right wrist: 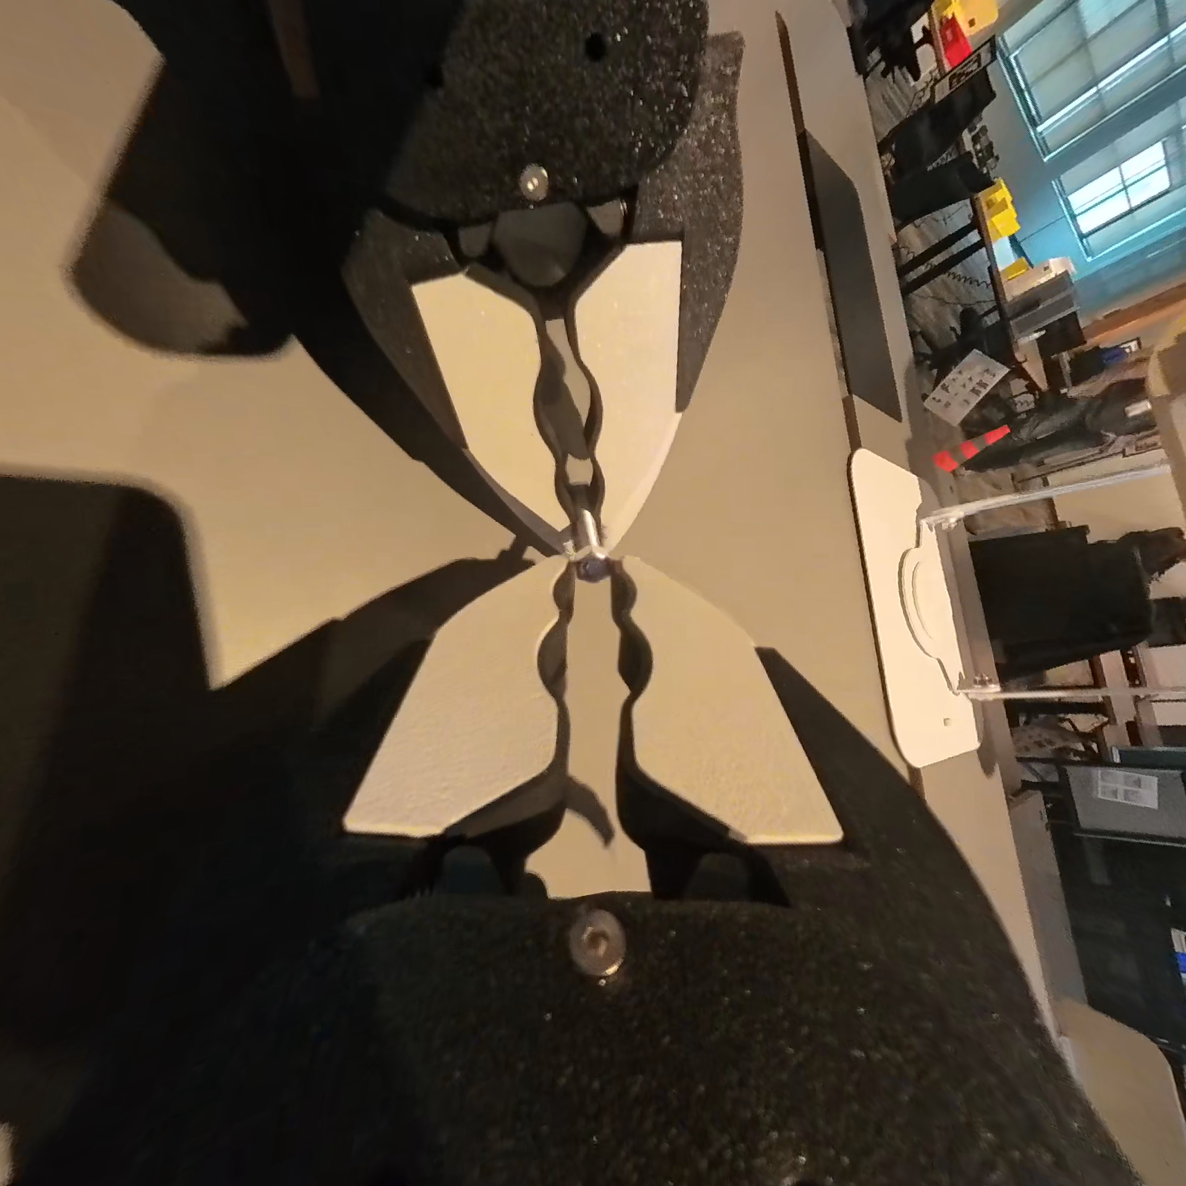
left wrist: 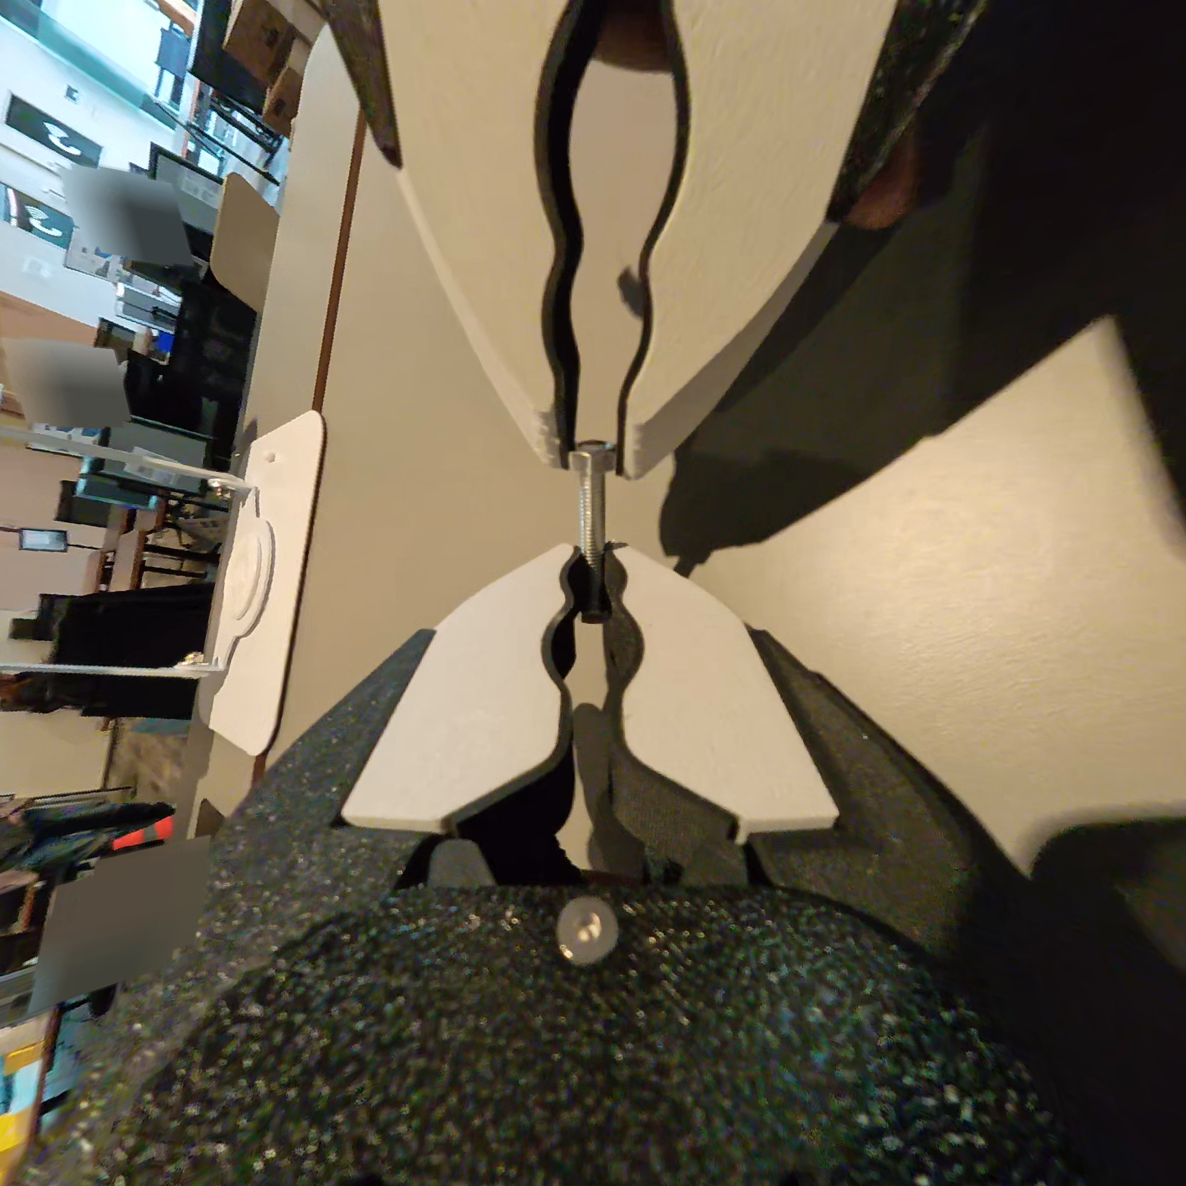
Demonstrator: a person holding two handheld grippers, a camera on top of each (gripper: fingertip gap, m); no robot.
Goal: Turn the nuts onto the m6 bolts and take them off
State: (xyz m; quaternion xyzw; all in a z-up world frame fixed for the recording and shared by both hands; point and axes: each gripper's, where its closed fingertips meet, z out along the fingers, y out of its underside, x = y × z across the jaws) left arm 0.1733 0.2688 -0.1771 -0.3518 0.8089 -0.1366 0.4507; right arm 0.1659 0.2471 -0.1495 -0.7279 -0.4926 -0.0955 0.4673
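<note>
Above the beige table (left wrist: 898, 642), we find the left gripper (left wrist: 593, 571) clenched on the bolt (left wrist: 590, 513) shank and the right gripper (left wrist: 593, 459) clamped on its hex end, nut indistinguishable. Misaligned twisting risks cross-threading or slipping.

The left gripper (left wrist: 593, 571) and the right gripper (right wrist: 590, 568) are facing each other tip to tip above the table, their white fingers almost meeting. The left gripper's jaws are pinching the threaded end of a bolt (left wrist: 592, 513), with the shaft sticking out forward. The right gripper's jaws are squeezing the hexagonal piece at the bolt's far end between their very tips.
</note>
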